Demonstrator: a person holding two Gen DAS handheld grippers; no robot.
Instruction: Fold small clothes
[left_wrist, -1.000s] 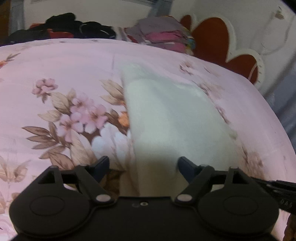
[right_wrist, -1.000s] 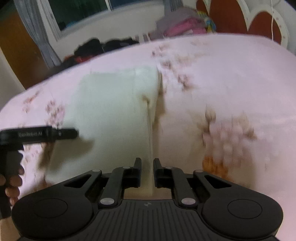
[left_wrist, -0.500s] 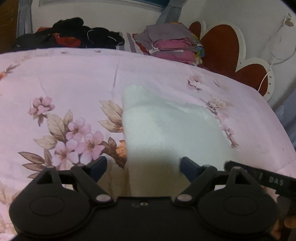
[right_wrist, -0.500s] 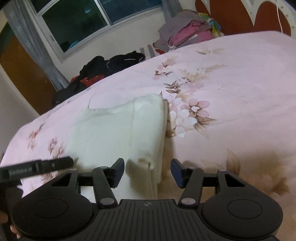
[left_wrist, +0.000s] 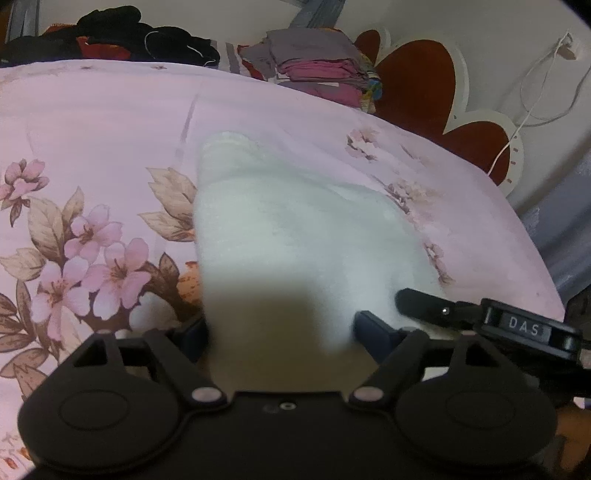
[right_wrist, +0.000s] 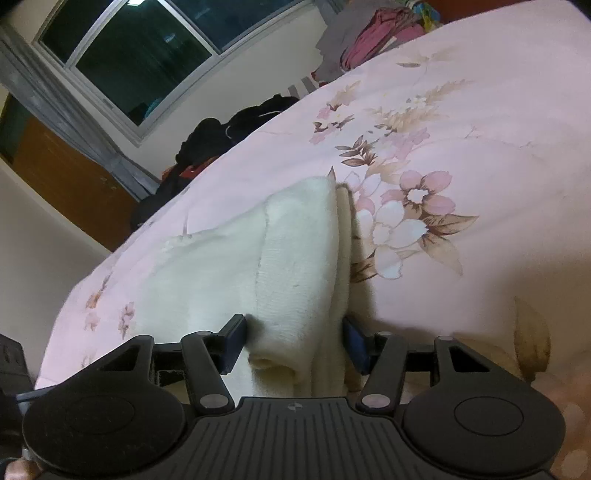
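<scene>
- I see the white garment (left_wrist: 295, 236) lying folded on the pink floral bedspread (left_wrist: 96, 118), roughly in the middle of the bed, with its layered edge (right_wrist: 341, 258) facing my right side.
- My left gripper (left_wrist: 280, 328) hangs over the garment's near end, its jaws closing from a wide spread; the cloth sits between them, and I cannot tell whether the left pad, half hidden by the fabric, touches it.
- My right gripper (right_wrist: 295, 336) straddles the near corner of the garment where the fold rolls over; its fingers stand apart on either side of the cloth, close against it but not pinching it.
- In the left wrist view, one finger of the right gripper (left_wrist: 424, 304) reaches in over the garment's right edge.
- At the far side of the bed I see a stack of folded clothes (left_wrist: 317, 70) in purple and pink, and a heap of dark clothes (left_wrist: 110, 37) beside it.
- A window (right_wrist: 140, 48) with a grey curtain (right_wrist: 62, 110) shows behind the bed in the right wrist view.
</scene>
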